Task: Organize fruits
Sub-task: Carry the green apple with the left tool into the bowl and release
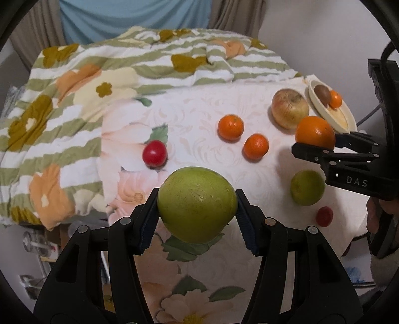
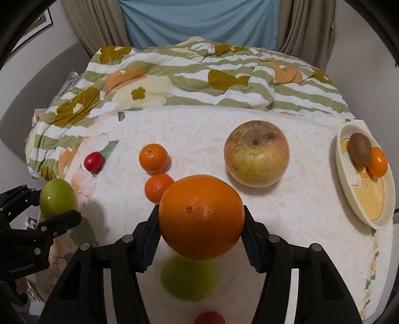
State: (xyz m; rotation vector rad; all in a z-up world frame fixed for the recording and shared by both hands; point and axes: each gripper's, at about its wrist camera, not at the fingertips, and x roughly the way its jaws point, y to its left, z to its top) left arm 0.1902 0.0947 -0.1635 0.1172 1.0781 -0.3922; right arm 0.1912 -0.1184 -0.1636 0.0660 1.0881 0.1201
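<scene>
Both tongs (image 1: 197,211) (image 2: 201,233) steeply downward, fruit-laden.

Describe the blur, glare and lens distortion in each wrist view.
Left wrist view: fisheye bends the bed edge; the green fruit in the left gripper is sharp, with faint glare. Right wrist view: the large orange in the right gripper is sharp; the green fruit below it is blurred.

Bedding and backdrop
Striped floral blanket (image 2: 199,74) lies rumpled past the pale floral sheet (image 2: 199,129); blue curtain (image 2: 199,22) behind, perhaps beige drapes (image 2: 306,27) beside it.
</scene>
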